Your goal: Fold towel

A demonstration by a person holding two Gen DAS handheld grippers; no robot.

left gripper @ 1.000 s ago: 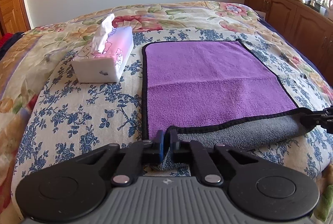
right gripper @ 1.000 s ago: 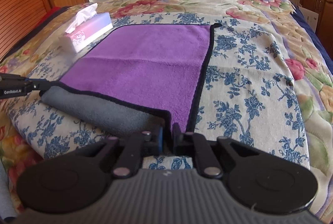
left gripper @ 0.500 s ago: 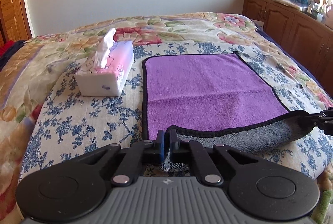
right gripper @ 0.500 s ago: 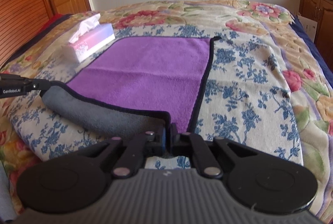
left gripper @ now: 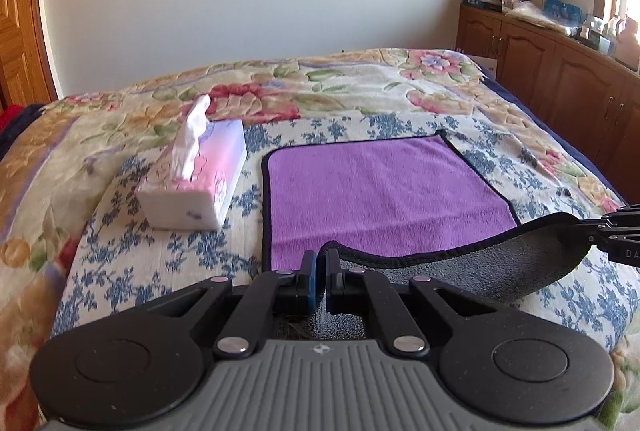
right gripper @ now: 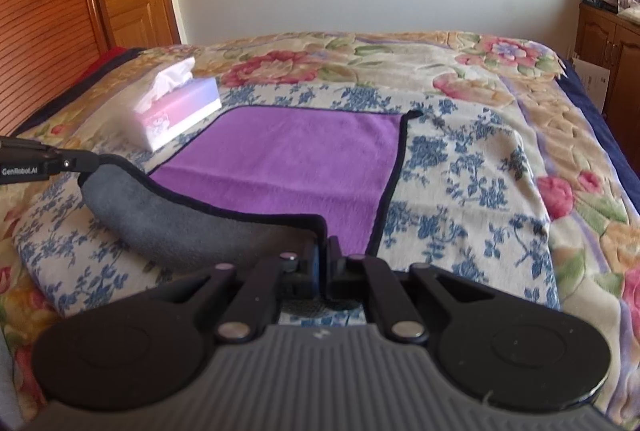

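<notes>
— Two corners of the towel (left gripper: 384,199) now up off the bed (left gripper: 160,243), higher than a second ago, grey underside showing?
— Yes; left tongs (left gripper: 319,271) and right tongs (right gripper: 323,258) clamped on them, ready to carry forward

Towel (left gripper: 384,199) on bed (left gripper: 360,91) (right of tissue box (left gripper: 196,183))

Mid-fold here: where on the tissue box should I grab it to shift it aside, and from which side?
Take the tissue box across its long side walls, coming down from above near its middle. It lies flat on the bedspread with the tissue sticking up, so clear that tuft. Both grippers are now shut on the towel.
</notes>
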